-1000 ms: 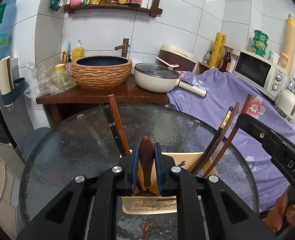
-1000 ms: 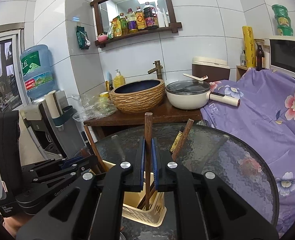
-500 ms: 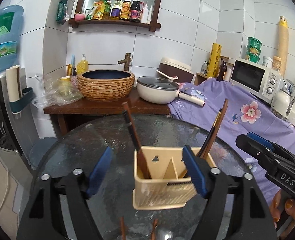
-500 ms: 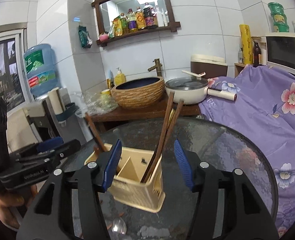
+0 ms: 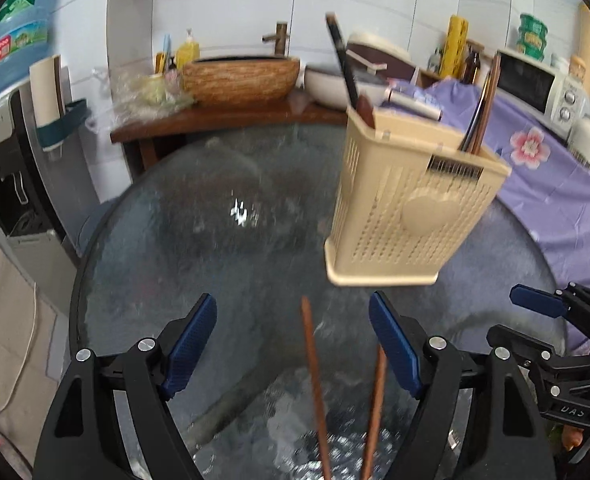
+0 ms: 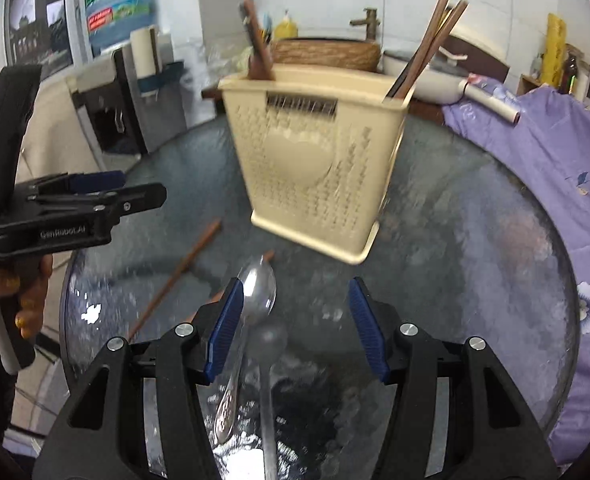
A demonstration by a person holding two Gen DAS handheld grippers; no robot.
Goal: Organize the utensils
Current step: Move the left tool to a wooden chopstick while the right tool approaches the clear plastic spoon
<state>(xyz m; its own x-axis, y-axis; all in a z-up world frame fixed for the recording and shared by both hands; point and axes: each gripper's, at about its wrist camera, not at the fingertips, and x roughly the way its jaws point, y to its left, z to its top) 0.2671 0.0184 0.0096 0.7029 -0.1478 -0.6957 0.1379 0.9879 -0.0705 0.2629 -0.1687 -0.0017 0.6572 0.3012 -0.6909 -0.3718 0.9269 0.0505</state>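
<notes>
**Trainee:** Where did things stand at that instant?

**Coach:** You had both tools empty, jaws spread wide. Your left gripper [image 5: 293, 354] hung low over the glass table [image 5: 155, 240], with two brown chopsticks [image 5: 315, 384] lying on the glass between its blue pads [image 5: 191, 344]. Your right gripper [image 6: 295, 326] sat over two metal spoons [image 6: 257, 294] lying side by side; the left spoon's bowl lay just beside the left pad.

**Trainee:** And the holder?

**Coach:** The beige utensil basket [image 6: 315, 168] stood upright on the table beyond both tools. It already held a dark-handled piece in its left compartment and a bundle of chopsticks [image 6: 427, 36] leaning out of the right one.

**Trainee:** How should I have handled the pickup?

**Coach:** My judgement: you were lined up to take the loose pieces next. For the chopsticks, you needed to centre the pair between the pads and close across both shafts near the middle, or one would have rolled free on the slick glass. For the spoons, you were off-centre; shifting left and gripping a handle, not a bowl, looked safer.

**Trainee:** Any hazard?

**Coach:** The view was blurred, which suggested quick motion. You wanted to be settled before closing, and to keep the two tools apart over the same small patch of table.
</notes>
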